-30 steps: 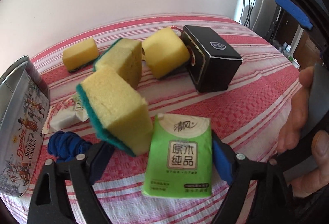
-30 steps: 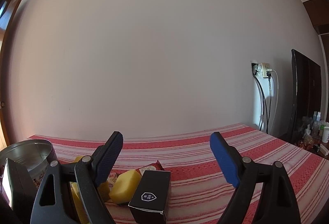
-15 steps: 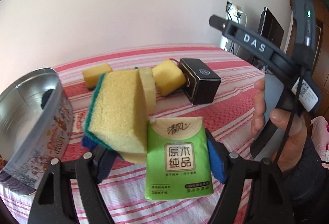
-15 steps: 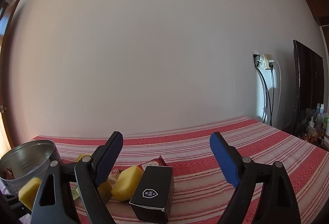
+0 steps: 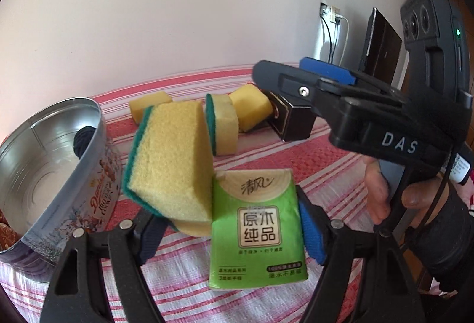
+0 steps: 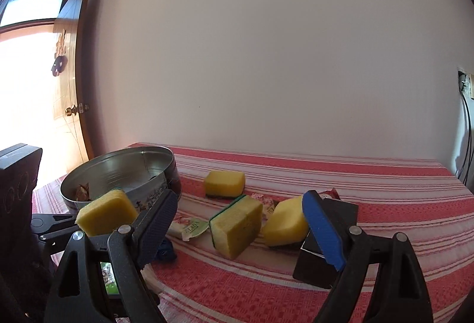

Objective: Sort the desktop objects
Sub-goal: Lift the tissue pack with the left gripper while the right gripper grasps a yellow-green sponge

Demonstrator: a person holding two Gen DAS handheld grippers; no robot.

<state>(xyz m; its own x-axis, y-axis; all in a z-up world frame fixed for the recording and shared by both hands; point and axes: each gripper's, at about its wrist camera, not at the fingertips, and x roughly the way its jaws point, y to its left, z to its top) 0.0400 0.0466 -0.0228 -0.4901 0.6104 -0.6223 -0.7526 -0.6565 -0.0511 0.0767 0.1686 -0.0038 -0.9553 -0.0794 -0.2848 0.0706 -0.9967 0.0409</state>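
Sponge (image 5: pixel 170 163) and tissue pack (image 5: pixel 257 237) higher, between clamped left jaws; right jaws apart.

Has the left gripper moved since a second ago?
Yes. The left gripper, holding the sponge and tissue pack, moved toward the cookie tin.

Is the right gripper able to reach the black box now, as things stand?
Probably yes. The right gripper is open and empty, and the black box sits just ahead, beside its right finger; only a yellow sponge leans against it.
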